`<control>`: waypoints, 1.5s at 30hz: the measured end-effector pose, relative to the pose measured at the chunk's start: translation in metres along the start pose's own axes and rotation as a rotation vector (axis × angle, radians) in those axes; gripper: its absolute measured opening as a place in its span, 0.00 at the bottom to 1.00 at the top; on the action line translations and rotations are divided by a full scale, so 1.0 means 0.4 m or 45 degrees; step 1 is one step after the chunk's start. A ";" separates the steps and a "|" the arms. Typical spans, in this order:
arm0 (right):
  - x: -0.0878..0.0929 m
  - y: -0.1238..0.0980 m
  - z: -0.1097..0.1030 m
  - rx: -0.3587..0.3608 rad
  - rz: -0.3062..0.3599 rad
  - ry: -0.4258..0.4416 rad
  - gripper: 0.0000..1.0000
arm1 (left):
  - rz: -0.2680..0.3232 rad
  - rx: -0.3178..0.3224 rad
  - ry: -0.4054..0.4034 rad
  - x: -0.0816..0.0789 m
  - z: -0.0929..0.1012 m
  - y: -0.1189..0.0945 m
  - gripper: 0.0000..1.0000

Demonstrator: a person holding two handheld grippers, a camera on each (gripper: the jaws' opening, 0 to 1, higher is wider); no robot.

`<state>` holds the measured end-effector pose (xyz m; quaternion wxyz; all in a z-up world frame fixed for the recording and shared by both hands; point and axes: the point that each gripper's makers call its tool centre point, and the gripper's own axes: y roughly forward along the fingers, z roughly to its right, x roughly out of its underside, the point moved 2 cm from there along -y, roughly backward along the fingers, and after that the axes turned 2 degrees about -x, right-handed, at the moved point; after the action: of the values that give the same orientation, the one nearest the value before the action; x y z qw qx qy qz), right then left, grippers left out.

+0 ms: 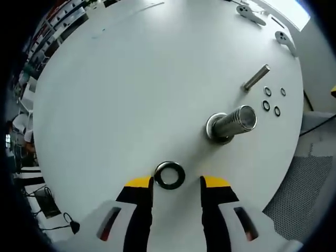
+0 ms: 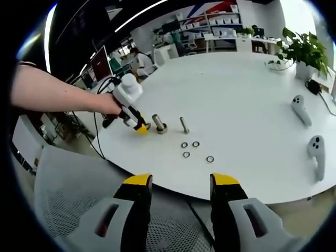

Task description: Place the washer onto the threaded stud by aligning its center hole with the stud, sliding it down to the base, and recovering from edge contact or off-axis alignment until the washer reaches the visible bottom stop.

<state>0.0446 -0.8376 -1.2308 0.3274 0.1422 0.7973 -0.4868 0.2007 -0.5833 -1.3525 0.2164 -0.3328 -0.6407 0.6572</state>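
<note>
white round table (image 2: pixel 247 89), shelving (image 2: pixel 215 26), plant (image 2: pixel 302 50)

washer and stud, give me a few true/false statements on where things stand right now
1. The large washer lies flat on the white table, between the tips of the left gripper. True.
2. The washer is already threaded onto the large stud. False: the stud is bare and stands apart from the washer.
3. Four small rings lie on the table near a smaller bolt. True.
4. The right gripper is closed on a ring. False: its fingers are spread with nothing between them, back at the table edge.
5. The left gripper's fingers are clamped on the stud. False: they are open around the washer.
</note>
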 end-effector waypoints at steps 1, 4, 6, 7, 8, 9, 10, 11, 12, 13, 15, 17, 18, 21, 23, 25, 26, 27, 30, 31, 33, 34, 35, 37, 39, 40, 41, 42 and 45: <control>0.001 -0.001 0.000 0.001 -0.002 0.002 0.47 | -0.001 0.000 0.000 0.000 0.000 0.000 0.34; 0.001 -0.006 0.001 0.018 0.001 -0.004 0.49 | -0.001 0.001 0.000 0.000 0.000 0.000 0.34; -0.003 -0.008 0.001 0.023 0.010 -0.012 0.49 | 0.000 0.002 0.003 0.000 0.001 -0.001 0.34; -0.004 -0.010 0.002 0.029 0.012 -0.014 0.49 | 0.002 0.003 0.003 0.000 0.002 -0.002 0.34; -0.006 -0.011 0.003 0.034 0.019 -0.018 0.49 | 0.003 0.003 0.003 0.000 0.002 -0.002 0.34; -0.009 -0.012 0.004 0.039 0.032 -0.023 0.49 | 0.003 0.003 0.002 0.000 0.001 -0.001 0.34; -0.009 -0.011 0.006 0.045 0.036 -0.018 0.49 | 0.004 0.004 0.003 0.001 0.001 -0.001 0.34; -0.008 -0.010 0.008 0.045 0.035 -0.015 0.49 | 0.004 0.004 0.003 0.001 0.002 -0.002 0.34; -0.005 -0.007 0.010 0.044 0.032 -0.008 0.49 | 0.004 0.005 0.004 0.001 0.002 -0.002 0.34; -0.003 -0.005 0.011 0.046 0.033 0.002 0.49 | 0.005 0.005 0.006 0.001 0.001 -0.002 0.34; -0.003 -0.001 0.012 0.037 0.044 0.035 0.48 | 0.008 0.005 0.012 0.000 0.001 -0.001 0.35; -0.004 0.002 0.012 0.033 0.047 0.051 0.48 | 0.009 0.007 0.014 0.000 0.001 -0.002 0.35; -0.005 0.002 0.008 0.029 0.048 0.049 0.48 | 0.010 0.008 0.014 0.000 0.001 -0.002 0.35; 0.005 0.009 0.001 0.015 0.010 0.023 0.48 | 0.007 0.009 0.018 -0.001 0.000 -0.001 0.35; 0.004 0.010 0.001 0.010 0.014 0.025 0.47 | 0.001 0.011 0.025 -0.002 0.000 -0.001 0.35; -0.003 0.007 0.004 0.017 0.041 0.042 0.47 | -0.003 0.013 0.032 -0.002 0.001 -0.002 0.35; -0.004 0.006 0.005 0.018 0.045 0.049 0.47 | -0.004 0.013 0.036 -0.002 0.001 -0.001 0.35; -0.003 0.007 0.005 0.019 0.042 0.051 0.47 | -0.004 0.013 0.037 -0.002 0.001 -0.001 0.35; 0.000 0.009 0.003 0.018 0.026 0.035 0.47 | -0.004 0.014 0.044 -0.003 -0.001 0.000 0.35; 0.000 0.009 0.003 0.018 0.027 0.036 0.47 | -0.003 0.015 0.046 -0.003 -0.001 0.000 0.36; -0.002 0.008 0.004 0.018 0.038 0.050 0.47 | -0.005 0.019 0.046 -0.003 -0.002 0.001 0.36; -0.004 0.008 0.004 0.017 0.042 0.053 0.47 | -0.009 0.020 0.049 -0.004 -0.002 0.001 0.36; -0.004 0.008 0.004 0.016 0.042 0.053 0.47 | -0.020 0.026 0.057 -0.003 0.001 0.001 0.37; -0.004 0.009 0.003 0.013 0.042 0.049 0.46 | -0.040 0.024 0.076 -0.005 0.009 0.002 0.39; -0.007 0.008 0.003 0.012 0.050 0.054 0.46 | -0.042 0.022 0.087 -0.005 0.009 0.002 0.39; -0.008 0.007 0.003 0.013 0.053 0.057 0.46 | -0.043 0.022 0.083 -0.005 0.007 0.002 0.39; -0.008 0.007 0.003 0.013 0.056 0.060 0.46 | -0.044 0.025 0.080 -0.005 0.006 0.002 0.39; -0.008 0.007 0.004 0.012 0.058 0.062 0.46 | -0.047 0.026 0.084 -0.005 0.006 0.002 0.39; -0.009 0.007 0.004 0.010 0.062 0.066 0.46 | -0.055 0.024 0.072 -0.008 0.000 0.002 0.37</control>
<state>0.0493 -0.8372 -1.2309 0.3178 0.1754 0.8000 -0.4778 0.2029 -0.5857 -1.3529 0.2519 -0.3352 -0.6351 0.6488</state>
